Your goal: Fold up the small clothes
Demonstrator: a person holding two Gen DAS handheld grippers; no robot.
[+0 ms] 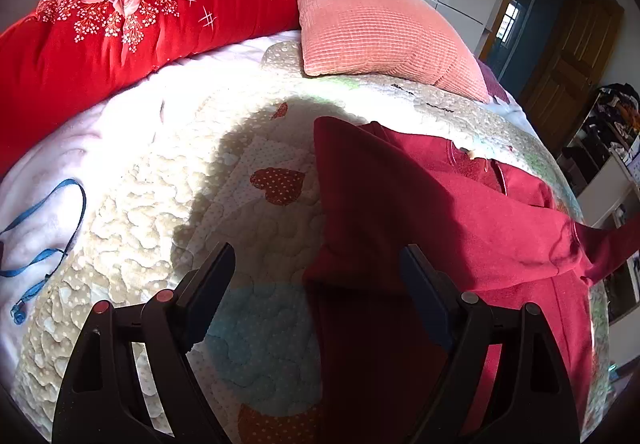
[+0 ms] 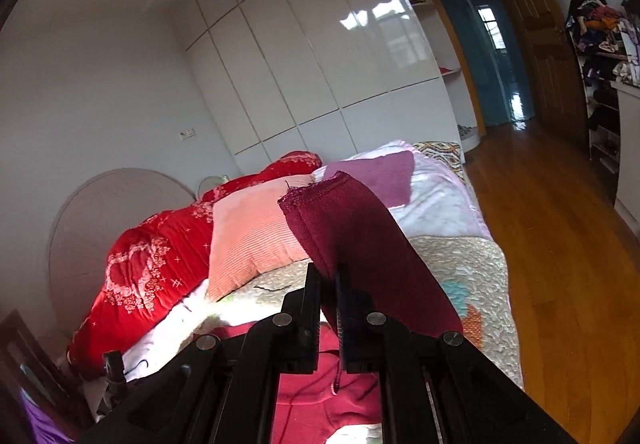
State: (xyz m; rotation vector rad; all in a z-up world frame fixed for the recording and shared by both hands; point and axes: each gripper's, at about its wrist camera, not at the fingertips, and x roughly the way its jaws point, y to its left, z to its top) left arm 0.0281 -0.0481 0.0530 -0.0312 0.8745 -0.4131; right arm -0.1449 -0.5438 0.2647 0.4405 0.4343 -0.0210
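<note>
A dark red garment [image 1: 420,204] lies spread on the quilted bedspread [image 1: 168,196], with one sleeve stretched off to the right edge. My left gripper [image 1: 316,260] is open just above the bed, its right finger over the garment's left edge, holding nothing. My right gripper [image 2: 329,276] is shut on the garment's ribbed cuff [image 2: 344,220] and holds it lifted above the bed; the rest of the garment [image 2: 316,396] lies below it.
A red floral duvet [image 1: 120,20] and a pink pillow [image 1: 372,28] lie at the head of the bed. A blue cord [image 1: 44,236] lies at the left. A purple cloth [image 2: 384,172] lies far on the bed. Wooden floor [image 2: 560,244] is to the right.
</note>
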